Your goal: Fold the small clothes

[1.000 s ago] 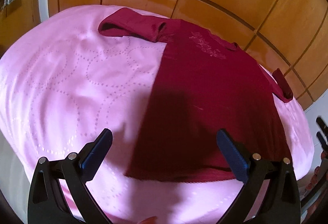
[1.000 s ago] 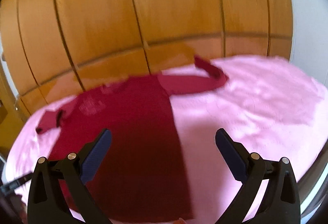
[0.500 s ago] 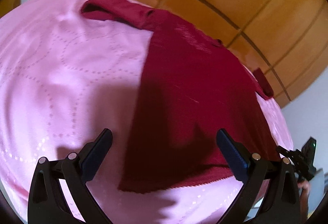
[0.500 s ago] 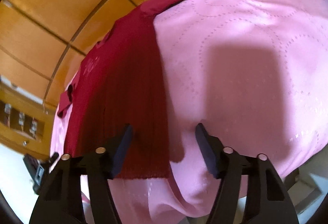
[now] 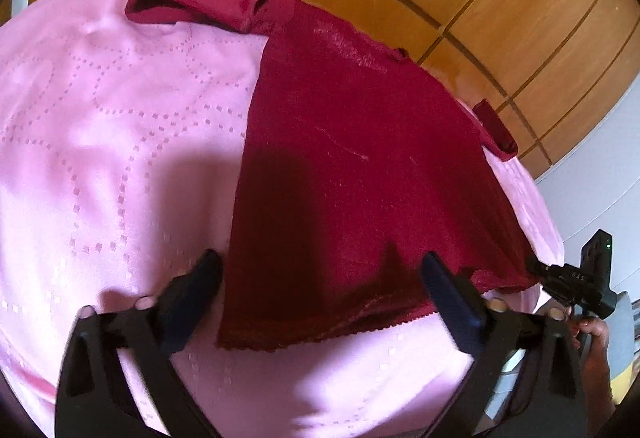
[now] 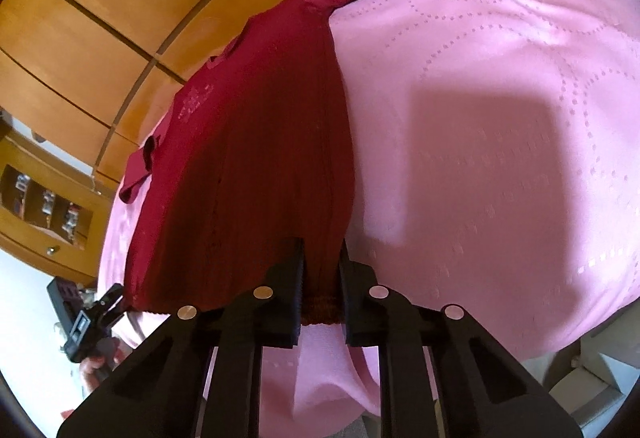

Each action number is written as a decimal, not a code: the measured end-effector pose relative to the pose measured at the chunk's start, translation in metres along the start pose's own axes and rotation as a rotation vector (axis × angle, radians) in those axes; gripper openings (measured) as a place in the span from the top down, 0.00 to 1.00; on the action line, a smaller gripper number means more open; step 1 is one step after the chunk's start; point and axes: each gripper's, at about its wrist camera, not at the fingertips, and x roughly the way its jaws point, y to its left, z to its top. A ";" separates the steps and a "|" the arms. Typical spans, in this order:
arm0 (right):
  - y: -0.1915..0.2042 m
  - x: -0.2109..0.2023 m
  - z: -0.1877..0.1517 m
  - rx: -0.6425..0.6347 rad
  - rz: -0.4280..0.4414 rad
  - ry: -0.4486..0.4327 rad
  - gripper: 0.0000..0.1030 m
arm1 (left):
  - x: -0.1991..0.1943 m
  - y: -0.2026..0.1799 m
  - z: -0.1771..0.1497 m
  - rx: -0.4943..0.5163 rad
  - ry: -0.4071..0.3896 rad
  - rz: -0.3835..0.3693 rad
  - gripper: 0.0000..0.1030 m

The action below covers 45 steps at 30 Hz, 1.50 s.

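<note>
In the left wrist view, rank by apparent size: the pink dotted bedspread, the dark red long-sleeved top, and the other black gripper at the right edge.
1. Pink dotted bedspread: largest.
2. Dark red long-sleeved top.
3. Other black gripper: smallest, though partly cut off at the frame's edge.

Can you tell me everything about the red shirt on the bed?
The dark red shirt is a soft knit with long sleeves and a faint chest print. It lies flat on the pink bedspread. The right gripper pinches one hem corner. The left gripper is closing around the other corner, its fingers not yet pressing.
</note>
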 end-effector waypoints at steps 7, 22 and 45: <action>0.003 -0.017 0.011 -0.060 -0.029 -0.016 0.92 | -0.008 0.006 0.003 0.042 0.045 -0.001 0.93; -0.031 -0.006 0.007 -0.004 -0.097 0.007 0.91 | -0.015 0.017 -0.011 0.031 0.055 -0.012 0.86; 0.027 0.019 0.106 -0.109 -0.165 -0.211 0.34 | 0.037 -0.028 0.095 0.000 -0.056 0.094 0.09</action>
